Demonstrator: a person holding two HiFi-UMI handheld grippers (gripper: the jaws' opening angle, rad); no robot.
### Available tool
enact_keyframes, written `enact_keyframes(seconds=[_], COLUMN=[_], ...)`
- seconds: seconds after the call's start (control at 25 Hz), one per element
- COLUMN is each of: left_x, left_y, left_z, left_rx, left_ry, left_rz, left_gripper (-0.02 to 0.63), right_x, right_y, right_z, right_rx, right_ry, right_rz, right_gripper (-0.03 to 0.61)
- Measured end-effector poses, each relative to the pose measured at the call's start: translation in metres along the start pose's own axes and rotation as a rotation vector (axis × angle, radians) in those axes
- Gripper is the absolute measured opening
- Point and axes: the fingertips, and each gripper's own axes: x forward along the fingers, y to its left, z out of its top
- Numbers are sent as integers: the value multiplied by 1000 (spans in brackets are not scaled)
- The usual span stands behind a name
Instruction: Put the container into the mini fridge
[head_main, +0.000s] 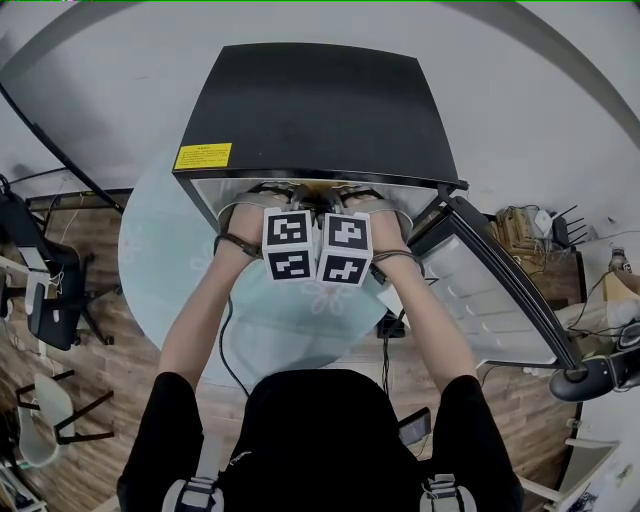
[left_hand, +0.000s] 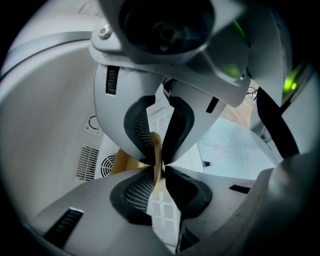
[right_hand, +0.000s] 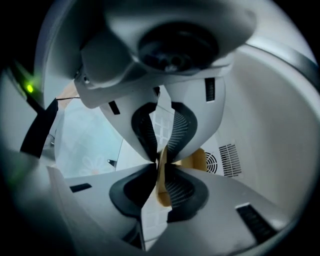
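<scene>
The black mini fridge (head_main: 315, 105) stands on a round glass table with its door (head_main: 495, 300) swung open to the right. Both grippers reach into its opening side by side; in the head view only their marker cubes (head_main: 290, 245) (head_main: 345, 250) show, and the jaws are hidden. My left gripper (left_hand: 161, 165) is shut on the thin rim of a clear container (left_hand: 164, 212) with a gridded white lid and tan contents. My right gripper (right_hand: 161, 162) is shut on the container's (right_hand: 154, 220) opposite rim. White fridge walls and a rear vent (left_hand: 94, 162) surround it.
The glass table (head_main: 165, 265) has a pale flower pattern and reaches beyond the fridge front. Office chairs (head_main: 50, 300) stand on the wooden floor at left. A router and cables (head_main: 550, 230) sit at right. The door's shelf rail (head_main: 590, 375) juts out low on the right.
</scene>
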Motion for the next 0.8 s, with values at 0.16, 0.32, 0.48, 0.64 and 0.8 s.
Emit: enact_keyframes(seconds=[0.16,0.32,0.48,0.64,0.8], left_x=[-13,-29,-43,-53,-55], left_y=[2,-1,-12,-30,-54], left_z=[3,6,12,18,22], left_rx=[-13,-14,-8,17,30], left_ry=[-7,-10,-16,-28,-23], left_rz=[48,76,77,58,21], left_gripper=[86,84,45,26,12], right_x=[-12,-27,-41,-53,-55], right_y=[-1,2,13,31,56], right_z=[5,11,17,19,19], right_rx=[2,-2,3,-2,3], right_ry=[-13,-28,-45,-51,-57], right_rz=[-35,-52,-54,-32,16], right_gripper=[64,64,28,9,9])
